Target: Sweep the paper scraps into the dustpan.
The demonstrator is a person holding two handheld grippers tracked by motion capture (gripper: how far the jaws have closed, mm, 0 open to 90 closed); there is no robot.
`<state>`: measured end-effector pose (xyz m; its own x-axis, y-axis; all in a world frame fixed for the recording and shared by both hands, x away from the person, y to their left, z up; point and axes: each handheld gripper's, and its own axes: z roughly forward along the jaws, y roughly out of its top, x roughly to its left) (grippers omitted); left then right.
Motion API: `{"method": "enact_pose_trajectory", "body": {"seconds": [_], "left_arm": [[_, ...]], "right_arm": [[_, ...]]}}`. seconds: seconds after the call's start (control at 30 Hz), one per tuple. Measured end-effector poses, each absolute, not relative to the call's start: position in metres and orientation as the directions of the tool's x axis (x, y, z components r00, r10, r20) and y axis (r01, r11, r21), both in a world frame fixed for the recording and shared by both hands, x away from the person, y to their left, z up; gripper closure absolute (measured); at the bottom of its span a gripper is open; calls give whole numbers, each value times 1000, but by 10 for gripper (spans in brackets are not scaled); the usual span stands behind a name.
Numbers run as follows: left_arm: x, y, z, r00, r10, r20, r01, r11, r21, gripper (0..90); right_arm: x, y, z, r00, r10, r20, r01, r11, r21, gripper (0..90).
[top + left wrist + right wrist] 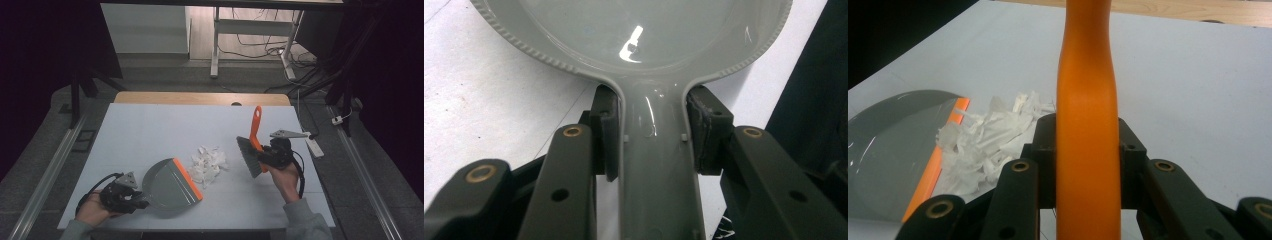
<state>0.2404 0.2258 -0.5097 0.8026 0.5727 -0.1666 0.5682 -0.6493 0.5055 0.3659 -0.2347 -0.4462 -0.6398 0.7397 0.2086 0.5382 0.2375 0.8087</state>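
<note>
Paper scraps (207,165) between dustpan (170,185) and brush (252,147)

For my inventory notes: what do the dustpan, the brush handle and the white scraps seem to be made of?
Dustpan: probably grey moulded plastic, glossy, with a lamp reflection; its orange lip may be rubber. Brush handle: likely smooth orange plastic, slightly shiny. White scraps: apparently torn, crumpled paper, matte.

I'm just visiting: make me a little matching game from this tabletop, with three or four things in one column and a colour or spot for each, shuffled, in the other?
Things:
1. dustpan
2. brush
3. paper scraps
4. table

Descriptions:
A. white, crumpled pile at the dustpan's orange lip
B. grey, handle clamped in the left gripper
C. pale sheet under everything
D. orange handle, clamped in the right gripper

Pairs: 1-B, 2-D, 3-A, 4-C
</note>
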Motion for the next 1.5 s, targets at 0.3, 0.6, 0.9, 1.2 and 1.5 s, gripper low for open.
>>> {"method": "enact_pose_trajectory", "body": {"seconds": [0.3,0.6,0.9,1.2,1.5], "left_arm": [[240,226,-511,800,575,-171,571,-645,508,614],[241,225,-508,796,585,-157,572,-642,510,614],[241,224,-508,794,588,-156,574,-639,512,613],[242,225,-508,795,586,-156,573,-640,512,614],[242,225,-508,795,585,-159,573,-640,511,614]], "right_arm": [[379,-208,-450,-633,751,187,548,263,794,699],[392,-184,-447,-636,755,160,549,297,781,699],[404,-165,-453,-621,770,150,575,316,754,699],[415,-148,-461,-618,778,112,586,361,725,699],[432,-136,-466,-601,796,72,607,396,689,700]]}}
